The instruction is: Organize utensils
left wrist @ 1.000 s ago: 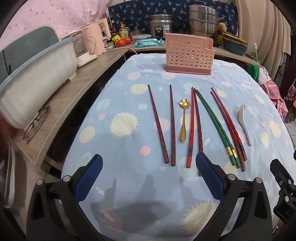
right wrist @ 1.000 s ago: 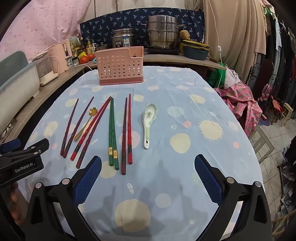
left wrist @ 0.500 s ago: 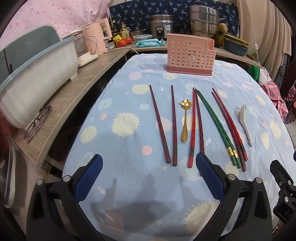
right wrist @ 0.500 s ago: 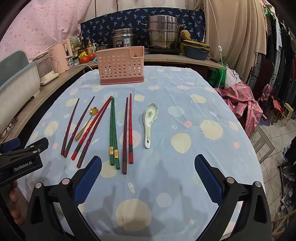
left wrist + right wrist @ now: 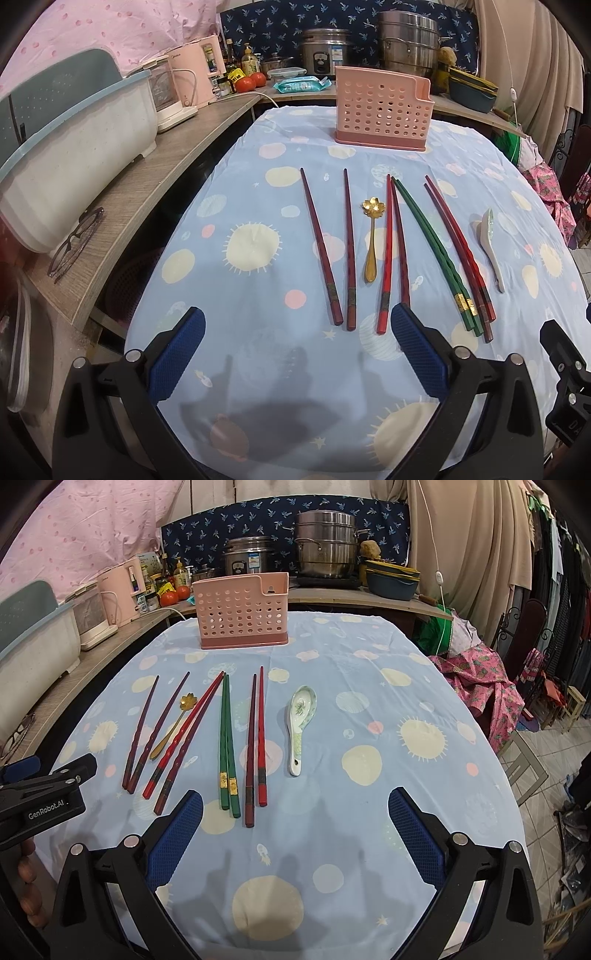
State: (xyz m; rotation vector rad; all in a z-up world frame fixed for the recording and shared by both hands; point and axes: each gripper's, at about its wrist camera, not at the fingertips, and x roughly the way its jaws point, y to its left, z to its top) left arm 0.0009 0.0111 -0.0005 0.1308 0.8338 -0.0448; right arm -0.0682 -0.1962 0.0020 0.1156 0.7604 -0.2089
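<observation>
**Utensils in a row, both grippers released and waiting**

While nothing is yet picked up, the left gripper (image 5: 295, 354) and the right gripper (image 5: 293, 836) both hang over the near edge of the counter (image 5: 406, 686) with jaws spread wide and empty.

All utensils lie flat on the spotted blue cloth, in front of the grippers, and their long axes run away from the cameras toward the pink perforated holder (image 5: 242, 611) at the far side. So each thick end points at the grippers and each thin tip points at the holder. I judge that a grasp must close across the shaft, not along it.

From left to right lie the dark maroon chopsticks (image 5: 332, 247), the small gold spoon (image 5: 371, 240), a red and maroon pair (image 5: 391, 251), the green chopsticks (image 5: 226, 738), another red and maroon pair (image 5: 256, 738) and the ceramic spoon (image 5: 301, 723). The left gripper is nearer to the maroon pair and the gold spoon; its right finger (image 5: 415, 354) sits just beside the thick ends of the red pair. The right gripper is nearer to the ceramic spoon and the green pair.

The chopsticks are thin, glossy and slightly wavy, so they may slip or roll. The gold spoon is metal with a flower-shaped bowl. The ceramic spoon is smooth, deep and probably brittle. The holder looks like light plastic, standing upright.
</observation>
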